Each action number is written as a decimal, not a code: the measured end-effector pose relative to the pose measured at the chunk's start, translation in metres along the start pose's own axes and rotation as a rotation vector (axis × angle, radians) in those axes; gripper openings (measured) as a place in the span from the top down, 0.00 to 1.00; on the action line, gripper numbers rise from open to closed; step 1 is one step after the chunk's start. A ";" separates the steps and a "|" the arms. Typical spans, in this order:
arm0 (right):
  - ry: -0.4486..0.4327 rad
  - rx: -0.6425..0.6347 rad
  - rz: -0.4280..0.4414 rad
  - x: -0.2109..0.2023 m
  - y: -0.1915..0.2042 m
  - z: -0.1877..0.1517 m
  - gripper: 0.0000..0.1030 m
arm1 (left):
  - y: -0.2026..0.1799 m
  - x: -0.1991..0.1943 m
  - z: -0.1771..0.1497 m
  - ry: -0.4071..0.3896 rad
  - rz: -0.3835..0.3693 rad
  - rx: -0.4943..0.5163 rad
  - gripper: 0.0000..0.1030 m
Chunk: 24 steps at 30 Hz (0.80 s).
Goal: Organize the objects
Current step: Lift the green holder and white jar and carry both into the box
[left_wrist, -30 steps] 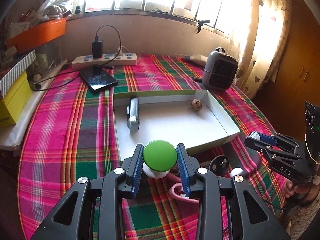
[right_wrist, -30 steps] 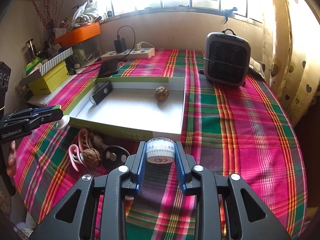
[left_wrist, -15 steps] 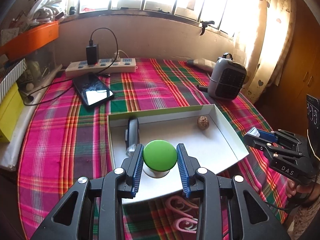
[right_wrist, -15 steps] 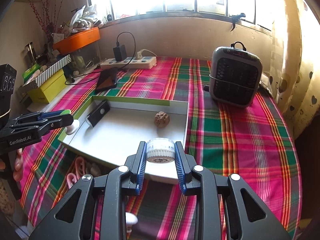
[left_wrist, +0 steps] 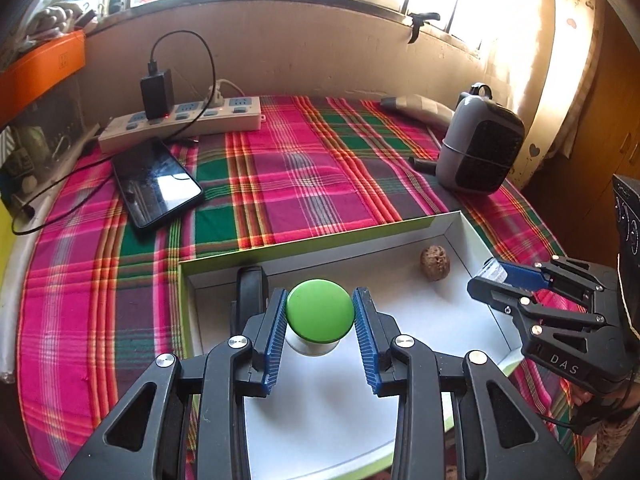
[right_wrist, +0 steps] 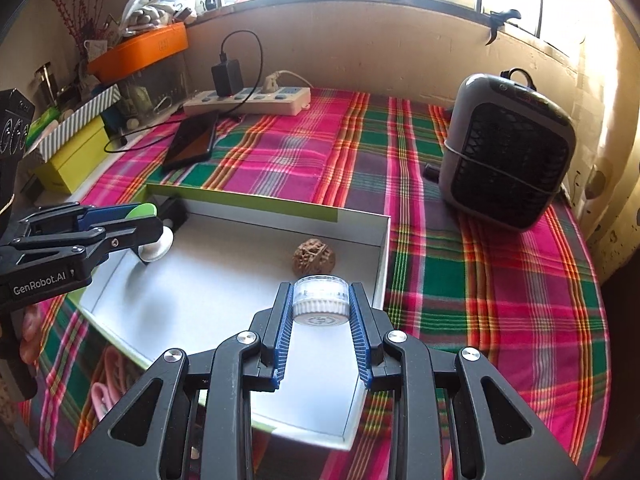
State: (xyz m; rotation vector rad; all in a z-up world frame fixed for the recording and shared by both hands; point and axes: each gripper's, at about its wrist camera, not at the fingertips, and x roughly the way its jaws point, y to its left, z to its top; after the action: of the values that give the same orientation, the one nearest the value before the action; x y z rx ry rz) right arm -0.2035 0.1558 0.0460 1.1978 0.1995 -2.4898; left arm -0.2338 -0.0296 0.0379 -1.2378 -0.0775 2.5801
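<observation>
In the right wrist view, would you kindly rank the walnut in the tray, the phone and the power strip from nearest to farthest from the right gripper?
From the right gripper, which holds the small white jar:
1. Walnut, just ahead inside the white tray.
2. Phone, beyond the tray on the cloth, to the left.
3. Power strip, farthest, by the back wall.

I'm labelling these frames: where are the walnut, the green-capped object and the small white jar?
walnut [right_wrist: 314, 257]: right wrist view, middle of its shell.
green-capped object [left_wrist: 320, 310]: left wrist view, centre of its green top.
small white jar [right_wrist: 320, 302]: right wrist view, its ribbed side.
</observation>
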 end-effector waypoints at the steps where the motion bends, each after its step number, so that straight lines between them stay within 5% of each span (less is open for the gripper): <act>1: 0.006 0.001 0.005 0.002 -0.001 0.001 0.72 | -0.001 0.003 0.002 0.003 -0.003 0.003 0.70; 24: 0.025 -0.031 -0.013 0.025 0.000 0.008 0.72 | -0.003 0.034 0.012 0.040 0.011 0.011 0.69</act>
State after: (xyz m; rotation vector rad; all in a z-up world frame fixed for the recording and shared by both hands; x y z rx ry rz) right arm -0.2238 0.1467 0.0318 1.2196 0.2525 -2.4751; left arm -0.2623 -0.0169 0.0201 -1.2892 -0.0490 2.5607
